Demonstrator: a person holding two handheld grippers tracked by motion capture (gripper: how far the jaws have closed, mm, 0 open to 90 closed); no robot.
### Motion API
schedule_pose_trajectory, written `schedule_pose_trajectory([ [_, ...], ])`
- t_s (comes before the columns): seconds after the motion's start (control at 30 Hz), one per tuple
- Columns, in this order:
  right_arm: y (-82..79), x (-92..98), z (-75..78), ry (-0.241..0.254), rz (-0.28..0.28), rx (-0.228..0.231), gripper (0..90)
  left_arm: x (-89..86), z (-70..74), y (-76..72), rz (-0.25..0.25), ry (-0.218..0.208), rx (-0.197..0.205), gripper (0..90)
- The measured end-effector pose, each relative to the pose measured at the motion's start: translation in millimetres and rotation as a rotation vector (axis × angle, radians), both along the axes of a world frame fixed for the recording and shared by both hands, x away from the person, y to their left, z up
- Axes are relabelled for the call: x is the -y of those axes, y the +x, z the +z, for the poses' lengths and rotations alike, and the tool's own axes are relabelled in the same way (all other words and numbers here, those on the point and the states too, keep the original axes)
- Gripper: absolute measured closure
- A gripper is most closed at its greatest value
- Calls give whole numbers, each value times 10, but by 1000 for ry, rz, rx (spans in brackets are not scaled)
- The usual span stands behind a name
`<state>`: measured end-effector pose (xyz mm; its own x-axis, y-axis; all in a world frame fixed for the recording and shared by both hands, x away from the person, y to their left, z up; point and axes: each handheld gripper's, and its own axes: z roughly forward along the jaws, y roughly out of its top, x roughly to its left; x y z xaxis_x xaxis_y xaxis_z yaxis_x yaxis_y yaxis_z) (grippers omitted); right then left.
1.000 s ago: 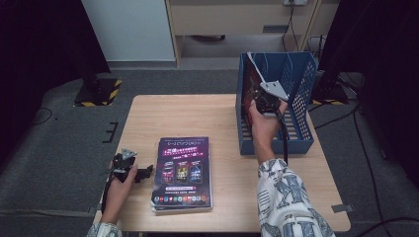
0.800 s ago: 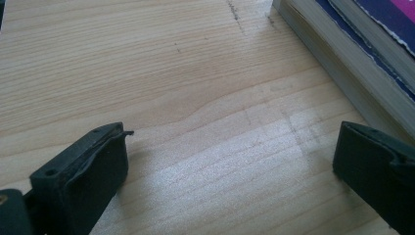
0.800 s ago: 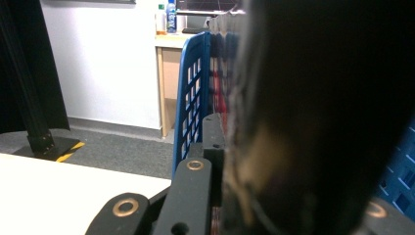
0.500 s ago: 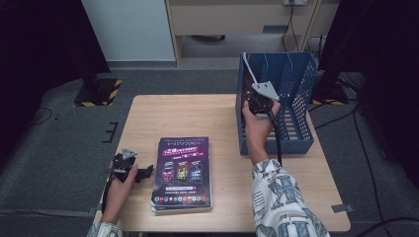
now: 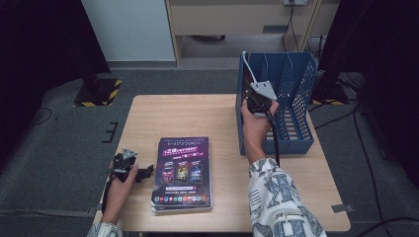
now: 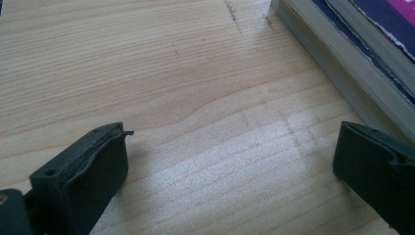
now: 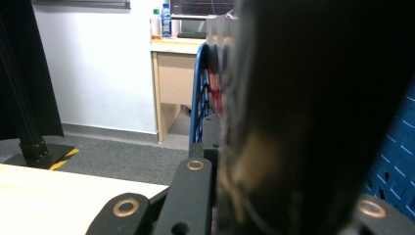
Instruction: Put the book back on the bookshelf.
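Observation:
A blue mesh file rack [image 5: 296, 94] stands at the table's far right. My right gripper [image 5: 255, 95] is at the rack's left compartment, shut on a thin dark book [image 5: 248, 64] that stands on edge, its white edge rising above the rack wall. In the right gripper view the book [image 7: 313, 112] is a dark blur between the jaws of my right gripper [image 7: 281, 205], with the rack's wall [image 7: 198, 98] beside it. A stack of purple-covered books [image 5: 183, 173] lies flat at the front. My left gripper [image 5: 143, 173] rests open on the table, just left of the stack [image 6: 352, 63], with bare wood between the jaws of my left gripper [image 6: 230, 181].
The wooden table [image 5: 188, 116] has free room between the stack and the rack. Beyond the table are a grey floor, a white wall panel [image 5: 128, 29] and a desk [image 7: 171, 63] with bottles on it. Cables trail on the floor at the right.
The right hand has shifted a little to the left with the book, and the book has come from tilted to nearly upright at the rack's left compartment. The left gripper has not moved.

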<state>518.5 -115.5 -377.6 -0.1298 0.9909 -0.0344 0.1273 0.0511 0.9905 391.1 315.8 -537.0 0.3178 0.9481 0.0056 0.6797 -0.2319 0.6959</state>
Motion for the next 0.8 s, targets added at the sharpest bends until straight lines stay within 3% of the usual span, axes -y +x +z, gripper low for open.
schedule_pose_trajectory([
  [0.37,0,-27,-71,12,17,1,850,0,0,0,0,0,0,0],
  [0.8,-16,-80,-93,-9,47,5,802,0,0,0,0,0,0,0],
])
